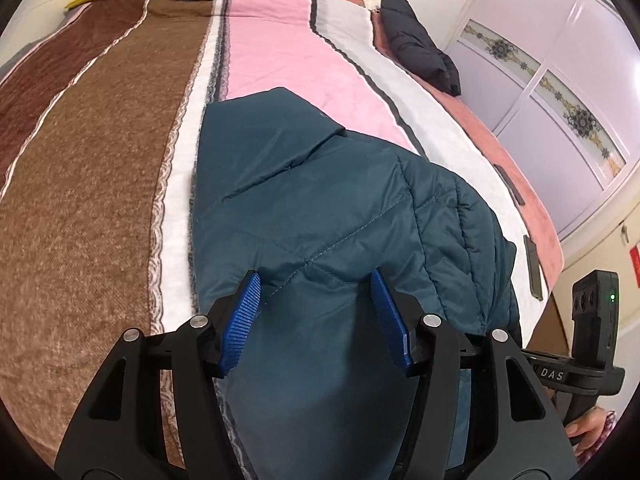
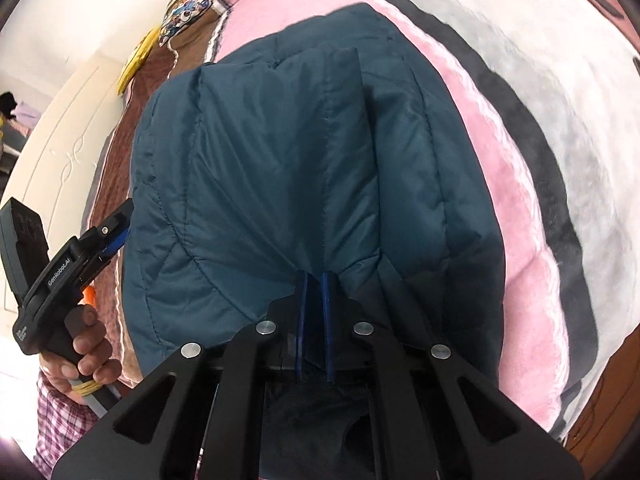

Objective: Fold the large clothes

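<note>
Blue-padded left tool [image 1: 315,286] stood apart over the teal quilted jacket [image 1: 320,200] at six o'clock on the bed [image 1: 100,160]; right tool [image 2: 315,280] clamped its hem. Keep both edges level while folding.

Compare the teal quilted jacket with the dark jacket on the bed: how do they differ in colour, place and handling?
The teal jacket is blue-green; the dark jacket looks black. The teal jacket lies near, across the white and pink stripes; the dark jacket sits far off by the bed's edge. The right tool pinches the teal jacket; nothing touches the dark jacket. Both are puffy and lie on the striped blanket.
</note>
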The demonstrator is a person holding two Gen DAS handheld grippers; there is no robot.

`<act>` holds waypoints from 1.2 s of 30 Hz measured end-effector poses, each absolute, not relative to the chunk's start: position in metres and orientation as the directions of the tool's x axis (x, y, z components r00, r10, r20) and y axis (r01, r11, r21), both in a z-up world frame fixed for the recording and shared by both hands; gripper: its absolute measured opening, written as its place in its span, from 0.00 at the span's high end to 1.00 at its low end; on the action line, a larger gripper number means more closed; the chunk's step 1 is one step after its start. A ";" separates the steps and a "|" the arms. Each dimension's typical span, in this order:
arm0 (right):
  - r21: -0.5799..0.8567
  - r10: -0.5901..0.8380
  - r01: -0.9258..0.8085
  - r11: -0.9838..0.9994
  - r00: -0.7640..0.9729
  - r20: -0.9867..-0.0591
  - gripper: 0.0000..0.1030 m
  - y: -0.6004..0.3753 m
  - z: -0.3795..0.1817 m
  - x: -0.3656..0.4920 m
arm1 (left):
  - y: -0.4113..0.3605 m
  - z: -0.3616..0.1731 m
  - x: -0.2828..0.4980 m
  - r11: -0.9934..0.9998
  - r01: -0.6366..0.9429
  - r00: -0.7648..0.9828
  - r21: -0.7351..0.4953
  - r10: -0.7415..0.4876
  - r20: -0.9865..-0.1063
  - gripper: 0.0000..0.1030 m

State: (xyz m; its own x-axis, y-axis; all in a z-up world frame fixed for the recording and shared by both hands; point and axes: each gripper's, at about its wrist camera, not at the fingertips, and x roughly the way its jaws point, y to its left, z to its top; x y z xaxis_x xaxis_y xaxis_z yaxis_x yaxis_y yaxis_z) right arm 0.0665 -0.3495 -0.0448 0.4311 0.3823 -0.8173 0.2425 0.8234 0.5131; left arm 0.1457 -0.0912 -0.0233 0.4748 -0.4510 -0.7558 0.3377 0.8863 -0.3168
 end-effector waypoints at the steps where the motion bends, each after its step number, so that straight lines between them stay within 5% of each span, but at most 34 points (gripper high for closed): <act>1: 0.516 0.385 0.246 0.821 0.429 -0.817 0.95 -0.350 -0.045 0.068 | -0.090 -0.023 0.146 0.886 0.336 0.473 -0.321 -0.453 -0.755 0.45; 18: 0.557 0.419 0.243 0.794 0.446 -0.791 0.95 -0.364 -0.032 0.068 | -0.033 -0.012 0.093 0.847 0.295 0.431 -0.443 -0.531 -0.729 0.37; 30: 0.570 0.427 0.150 0.808 0.518 -0.741 0.76 -0.385 0.005 0.037 | -0.028 -0.038 0.068 0.807 0.258 0.364 -0.530 -0.590 -0.721 0.34; 36: 0.585 0.444 0.106 0.804 0.547 -0.709 0.76 -0.391 0.018 0.013 | -0.037 -0.046 0.065 0.818 0.262 0.358 -0.512 -0.576 -0.735 0.34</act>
State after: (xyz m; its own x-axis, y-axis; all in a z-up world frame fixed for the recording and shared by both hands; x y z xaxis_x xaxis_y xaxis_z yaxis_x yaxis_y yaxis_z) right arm 0.0132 -0.3913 0.0182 0.5473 0.4445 -0.7092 0.1059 0.8037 0.5855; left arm 0.0646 -0.0367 -0.0462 0.3576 -0.5756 -0.7354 0.2625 0.8177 -0.5124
